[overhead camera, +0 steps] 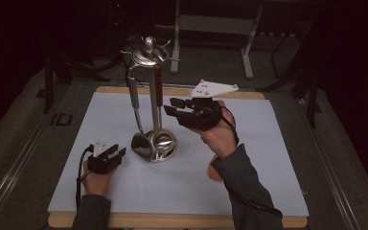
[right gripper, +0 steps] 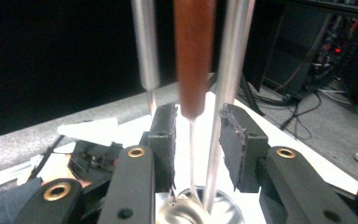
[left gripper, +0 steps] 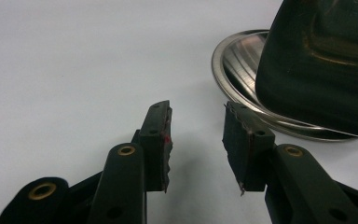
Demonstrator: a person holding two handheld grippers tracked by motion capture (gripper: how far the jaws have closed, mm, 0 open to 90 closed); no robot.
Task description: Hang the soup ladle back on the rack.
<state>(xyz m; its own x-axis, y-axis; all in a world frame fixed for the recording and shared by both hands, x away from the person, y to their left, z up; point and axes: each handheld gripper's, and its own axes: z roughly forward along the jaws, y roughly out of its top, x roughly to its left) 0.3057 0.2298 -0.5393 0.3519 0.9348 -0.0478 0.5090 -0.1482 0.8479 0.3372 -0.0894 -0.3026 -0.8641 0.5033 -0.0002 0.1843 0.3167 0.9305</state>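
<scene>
**Steel utensil rack between two hand-held grippers**

White board (overhead camera: 249, 143) covers a wooden tabletop in a dark room, with metal frame legs (overhead camera: 249, 48) behind. One steel utensil stand (overhead camera: 153, 96) rises from a round base (overhead camera: 159, 143) near the board's middle. Three utensils hang from it: two steel-handled, one brown-handled utensil (right gripper: 193, 56). The right gripper (overhead camera: 171, 106) is raised beside the stand, jaws spread around the brown handle's lower end without touching. The left gripper (overhead camera: 116, 150) rests low on the board, jaws spread and empty, just beside the base.
</scene>
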